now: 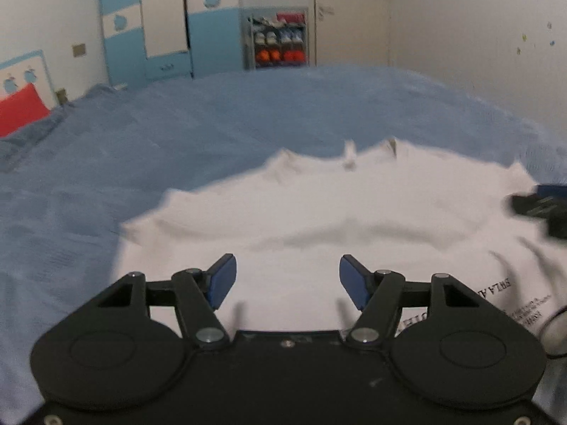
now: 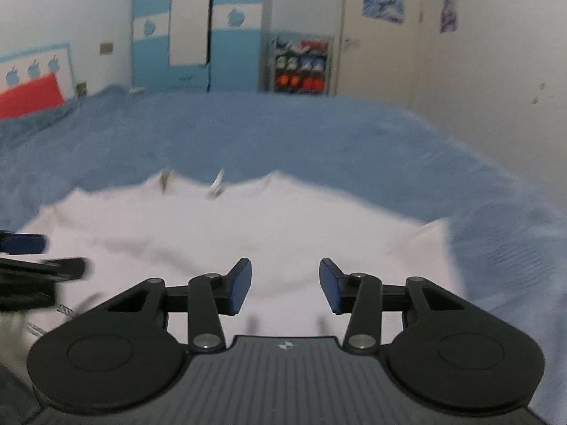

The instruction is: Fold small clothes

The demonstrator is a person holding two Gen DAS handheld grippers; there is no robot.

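Note:
A white T-shirt (image 1: 319,212) lies spread flat on the blue bedspread (image 1: 212,124), collar and label at its far edge, black print near its right side. My left gripper (image 1: 287,279) is open and empty above the shirt's near part. My right gripper (image 2: 285,288) is open and empty above the same shirt (image 2: 248,226). The right gripper's blurred tip shows at the right edge of the left wrist view (image 1: 542,205). The left gripper's blurred tip shows at the left edge of the right wrist view (image 2: 32,265).
The bedspread (image 2: 319,134) covers a wide bed. A red pillow (image 1: 21,113) lies at the far left. A blue and white wardrobe (image 1: 166,21) and a shoe rack (image 1: 280,39) stand against the far wall. A white wall (image 1: 478,53) runs along the right.

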